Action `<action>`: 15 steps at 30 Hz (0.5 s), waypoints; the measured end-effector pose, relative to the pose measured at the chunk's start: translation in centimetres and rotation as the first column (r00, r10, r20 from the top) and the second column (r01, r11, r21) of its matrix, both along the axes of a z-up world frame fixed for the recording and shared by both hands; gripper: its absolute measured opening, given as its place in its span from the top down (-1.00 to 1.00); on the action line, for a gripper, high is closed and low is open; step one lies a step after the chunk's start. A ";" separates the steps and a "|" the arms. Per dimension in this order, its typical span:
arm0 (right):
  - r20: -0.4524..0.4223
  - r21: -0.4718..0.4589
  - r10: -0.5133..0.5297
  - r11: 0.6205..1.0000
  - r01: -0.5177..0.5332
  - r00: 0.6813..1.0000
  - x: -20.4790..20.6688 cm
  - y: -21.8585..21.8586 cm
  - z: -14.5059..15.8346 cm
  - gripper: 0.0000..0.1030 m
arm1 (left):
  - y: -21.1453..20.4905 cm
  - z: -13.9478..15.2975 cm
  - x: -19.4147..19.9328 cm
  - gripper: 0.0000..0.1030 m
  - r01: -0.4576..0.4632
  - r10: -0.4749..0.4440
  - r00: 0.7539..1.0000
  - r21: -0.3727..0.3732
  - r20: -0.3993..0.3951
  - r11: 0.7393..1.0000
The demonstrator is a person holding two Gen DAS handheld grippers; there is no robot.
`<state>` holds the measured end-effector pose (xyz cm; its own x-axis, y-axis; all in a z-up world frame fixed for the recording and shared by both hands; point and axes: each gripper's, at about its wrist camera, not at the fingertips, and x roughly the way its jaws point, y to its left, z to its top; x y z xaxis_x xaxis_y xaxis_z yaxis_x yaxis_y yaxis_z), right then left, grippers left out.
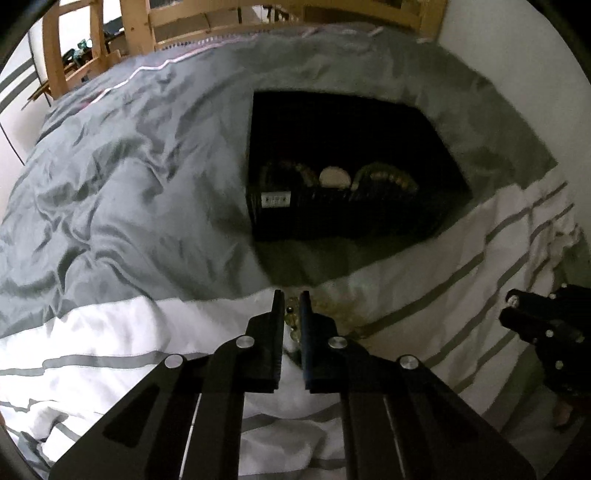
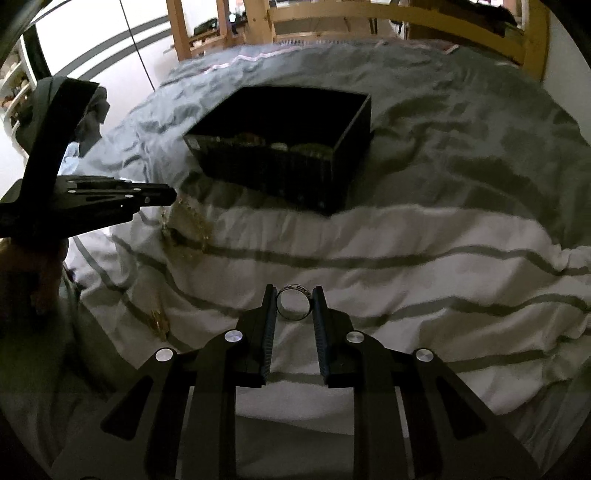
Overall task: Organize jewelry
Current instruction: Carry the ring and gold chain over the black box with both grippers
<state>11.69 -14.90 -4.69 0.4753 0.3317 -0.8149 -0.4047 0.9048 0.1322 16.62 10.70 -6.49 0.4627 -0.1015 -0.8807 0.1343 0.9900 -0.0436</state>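
Observation:
A black open box (image 1: 343,206) sits on the grey part of the bed cover and holds beaded pieces and a pale round item (image 1: 334,177); it also shows in the right wrist view (image 2: 284,162). My left gripper (image 1: 291,306) is shut on a yellowish beaded strand (image 1: 291,323) that trails over the white cover (image 2: 184,221). My right gripper (image 2: 294,301) is shut on a silver ring (image 2: 294,303) with lettering, held above the striped cover, in front of the box.
The bed has a grey cover (image 1: 129,184) and a white cover with grey stripes (image 2: 406,258). A small gold piece (image 2: 159,321) lies on the cover at left. A wooden bed frame (image 2: 406,18) stands behind. A wall (image 1: 517,74) is on the right.

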 end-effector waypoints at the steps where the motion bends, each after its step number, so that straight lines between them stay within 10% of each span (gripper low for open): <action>1: 0.008 0.002 -0.002 1.000 0.002 1.000 -0.1 -0.1 0.1 0.61 | -0.1 0.2 -0.1 0.87 -0.002 0.002 1.000 -0.004 0.014 1.000; 15: 0.145 0.052 -0.043 0.998 0.036 0.988 -0.4 -0.7 2.6 0.61 | -0.3 3.8 -1.4 0.87 0.008 0.004 0.992 -0.094 0.130 0.996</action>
<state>11.28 -15.57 -2.07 0.6016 0.3480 -0.7190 -0.3870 0.9144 0.1187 15.27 10.44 -2.71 0.5718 -0.1826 -0.7998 0.1472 0.9819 -0.1190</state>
